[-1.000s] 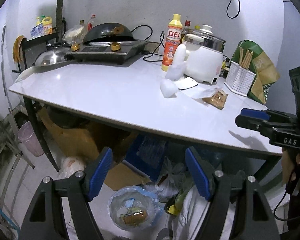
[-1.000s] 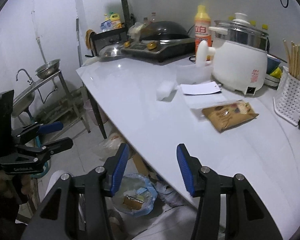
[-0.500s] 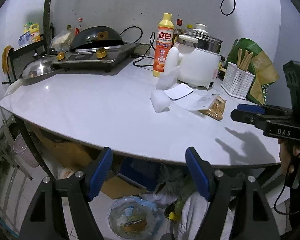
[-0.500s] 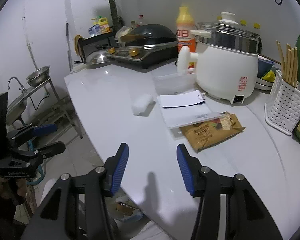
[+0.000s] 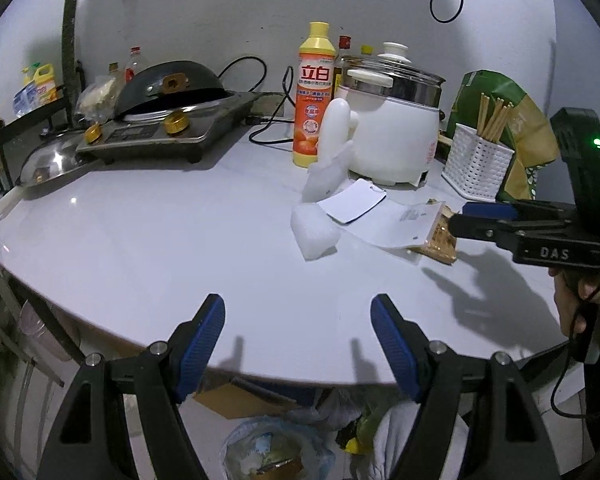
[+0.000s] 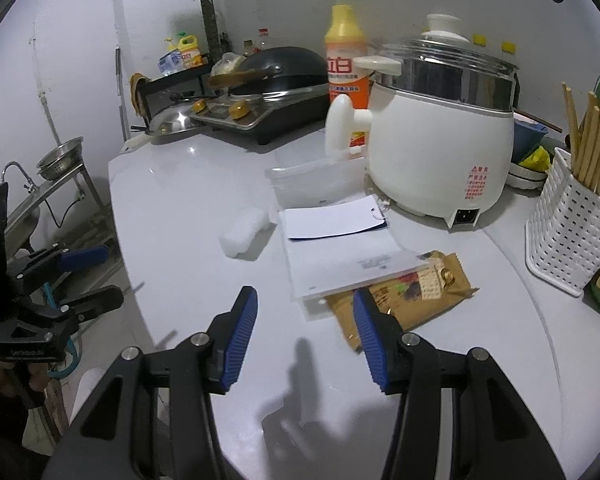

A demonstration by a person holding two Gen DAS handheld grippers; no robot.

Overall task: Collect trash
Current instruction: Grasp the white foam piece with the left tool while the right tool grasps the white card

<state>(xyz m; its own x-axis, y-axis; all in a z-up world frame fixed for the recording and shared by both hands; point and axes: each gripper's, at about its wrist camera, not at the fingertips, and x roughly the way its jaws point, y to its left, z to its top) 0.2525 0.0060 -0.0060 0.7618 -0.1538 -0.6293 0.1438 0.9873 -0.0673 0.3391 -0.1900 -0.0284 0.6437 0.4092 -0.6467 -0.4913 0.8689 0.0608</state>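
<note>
- The left gripper [image 5: 298, 344] has black angular fingers with ribbed blue pads [image 5: 202, 346] and silver screw heads at the joints.
- The right gripper [image 6: 304, 336] is built alike; seen side-on, its black body bears "DAS" in pale letters and a green light.
- A thin black cable hangs below the right hand [image 5: 588, 300].
</note>
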